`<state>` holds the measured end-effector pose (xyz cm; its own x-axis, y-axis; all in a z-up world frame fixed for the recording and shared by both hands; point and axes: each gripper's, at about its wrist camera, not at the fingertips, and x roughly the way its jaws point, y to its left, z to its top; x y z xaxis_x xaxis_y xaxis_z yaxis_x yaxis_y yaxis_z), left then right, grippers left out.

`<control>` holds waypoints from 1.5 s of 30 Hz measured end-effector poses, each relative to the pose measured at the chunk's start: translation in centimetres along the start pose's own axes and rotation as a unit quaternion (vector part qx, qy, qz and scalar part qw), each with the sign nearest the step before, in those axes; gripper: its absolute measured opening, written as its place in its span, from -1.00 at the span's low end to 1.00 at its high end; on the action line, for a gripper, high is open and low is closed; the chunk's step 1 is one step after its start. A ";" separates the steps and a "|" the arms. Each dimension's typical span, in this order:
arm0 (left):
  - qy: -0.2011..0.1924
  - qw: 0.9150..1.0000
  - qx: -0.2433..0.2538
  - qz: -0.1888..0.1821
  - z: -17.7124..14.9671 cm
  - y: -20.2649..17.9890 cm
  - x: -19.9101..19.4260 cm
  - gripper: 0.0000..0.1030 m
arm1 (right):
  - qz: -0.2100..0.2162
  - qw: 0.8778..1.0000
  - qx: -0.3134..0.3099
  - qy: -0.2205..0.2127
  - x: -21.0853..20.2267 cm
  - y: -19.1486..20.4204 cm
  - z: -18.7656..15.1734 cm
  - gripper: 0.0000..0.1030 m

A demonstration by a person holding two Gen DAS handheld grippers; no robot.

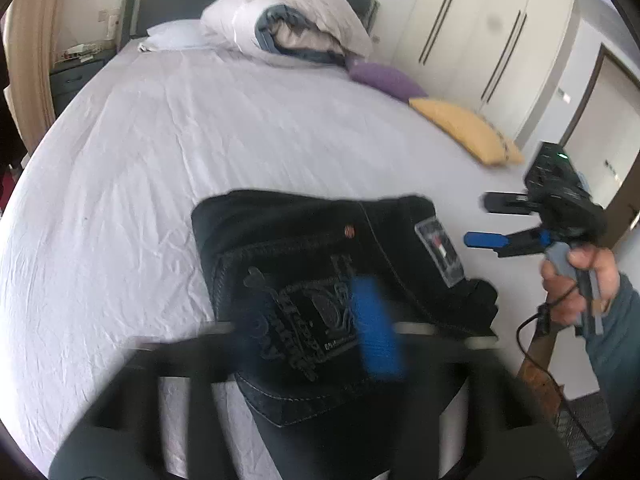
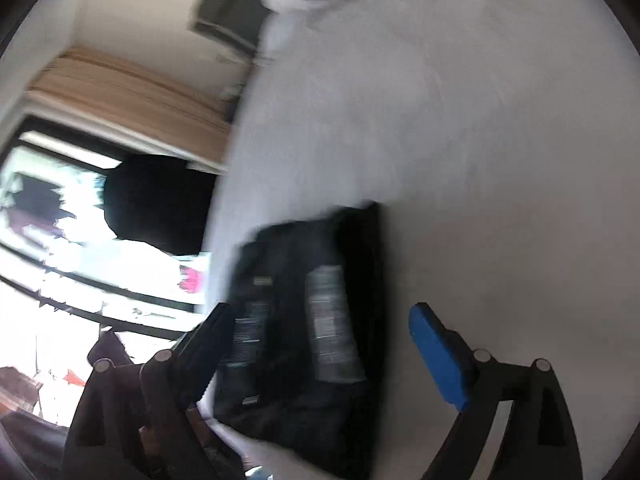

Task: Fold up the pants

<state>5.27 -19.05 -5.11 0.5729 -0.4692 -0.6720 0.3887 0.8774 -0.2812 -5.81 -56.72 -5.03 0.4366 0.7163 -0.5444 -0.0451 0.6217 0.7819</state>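
The dark denim pants (image 1: 320, 240) lie folded into a compact rectangle on the white bed sheet (image 1: 140, 160), back pocket embroidery and a waistband label facing up. My left gripper (image 1: 308, 328) hovers blurred just over their near part, its blue pad (image 1: 376, 328) and dark finger standing well apart, open. A hand holds my right gripper (image 1: 476, 220) just off the pants' right edge, open and empty. In the blurred right wrist view the pants (image 2: 320, 280) lie beyond and between the spread fingers of the right gripper (image 2: 320, 340), with no pad touching cloth.
A rolled duvet and pillows (image 1: 288, 20) sit at the headboard, with a purple cushion (image 1: 384, 78) and a yellow cushion (image 1: 468, 128) along the bed's right edge. White wardrobes (image 1: 480, 40) stand beyond. A nightstand (image 1: 76, 72) is at far left. A bright window (image 2: 80, 260) is beside the bed.
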 end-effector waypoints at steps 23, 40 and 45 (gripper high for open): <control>0.138 0.987 -0.066 0.049 -0.8 3.3 4.4 0.79 | -0.016 1.000 0.002 0.026 1.7 -2.4 -1.8 0.58; 0.192 0.977 -0.089 0.021 1.2 5.4 7.1 0.73 | -0.101 0.985 -0.051 0.131 8.0 -0.5 -0.3 0.40; 0.202 0.975 -0.090 -0.011 1.6 5.2 7.8 0.09 | -0.113 0.986 -0.046 0.117 7.3 -0.9 -0.1 -0.24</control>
<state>12.89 -18.29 -10.71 0.2211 -0.4433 -0.8687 0.2436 0.8876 -0.3910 -2.67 -52.02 -9.69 0.2258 0.6022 -0.7657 -0.0565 0.7928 0.6069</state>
